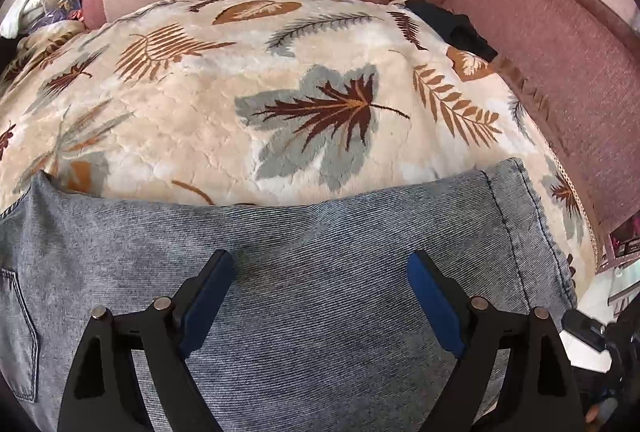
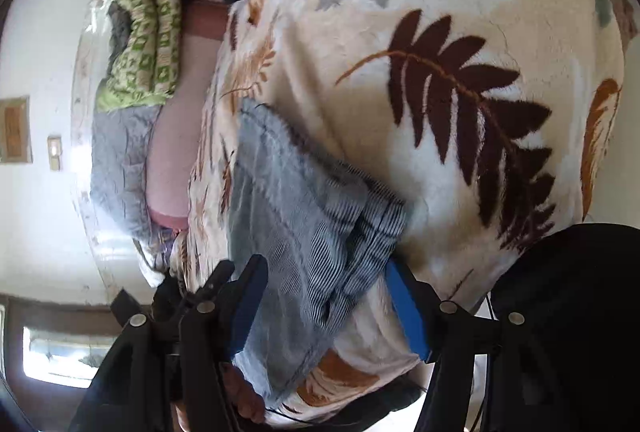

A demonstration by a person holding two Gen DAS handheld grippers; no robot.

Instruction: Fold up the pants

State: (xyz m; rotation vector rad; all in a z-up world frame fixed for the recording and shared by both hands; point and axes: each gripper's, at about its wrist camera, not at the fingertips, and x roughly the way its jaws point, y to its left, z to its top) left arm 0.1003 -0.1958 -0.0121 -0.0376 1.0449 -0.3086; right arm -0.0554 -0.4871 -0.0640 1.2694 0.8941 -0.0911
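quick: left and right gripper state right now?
Left gripper: open, over the jeans, gripping nothing.
Right gripper: open, jaws either side of the jeans' edge, pads not pressing.

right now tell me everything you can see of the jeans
The jeans are washed grey-blue denim with a fine diagonal weave, lying flat on the leaf-print fleece blanket. A stitched hem or seam runs down their right edge and a patch pocket shows at far left. In the right wrist view they look folded over, layers stacked. Both grippers hover open over them, nothing pinched.
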